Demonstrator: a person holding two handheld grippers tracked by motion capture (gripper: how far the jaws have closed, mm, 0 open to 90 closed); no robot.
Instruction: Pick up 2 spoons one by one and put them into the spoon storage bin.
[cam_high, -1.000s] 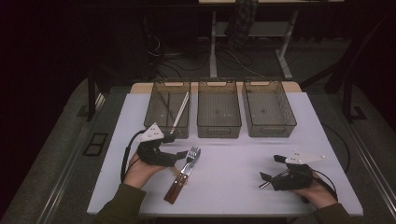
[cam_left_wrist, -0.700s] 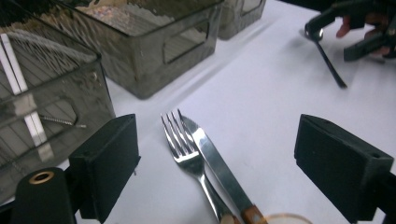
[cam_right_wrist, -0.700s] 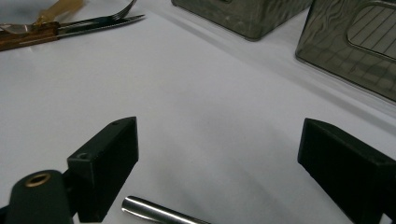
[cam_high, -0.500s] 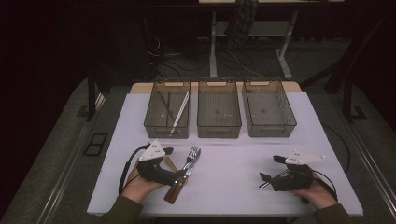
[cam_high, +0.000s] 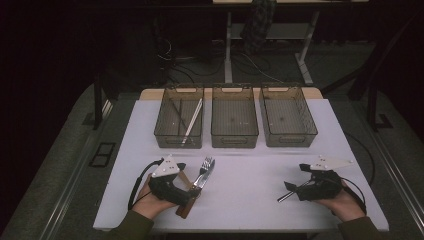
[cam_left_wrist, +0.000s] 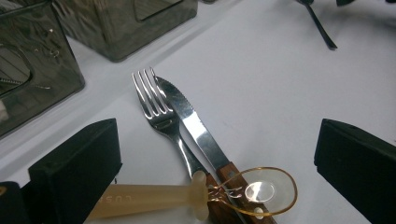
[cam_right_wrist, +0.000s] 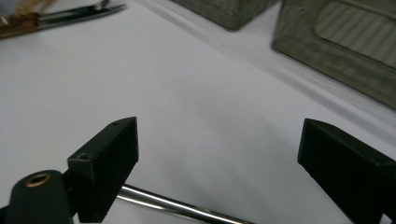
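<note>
Between the left gripper's (cam_left_wrist: 219, 154) just-opened, widely spread jaws lie a stiff steel fork (cam_left_wrist: 161, 119), a wooden-handled knife (cam_left_wrist: 198, 135) and a light, slippery cream plastic spoon (cam_left_wrist: 187, 196). The spoon's handle near the left jaw is judged best gripped.

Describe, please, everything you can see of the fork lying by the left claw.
The fork is shiny metal with four tines and a slim neck. It lies flat on the white table, tines toward the bins, close alongside a wooden-handled knife. A pale-handled, amber-looped tool lies across its lower end. The open left claw straddles it without pressing on it.
</note>
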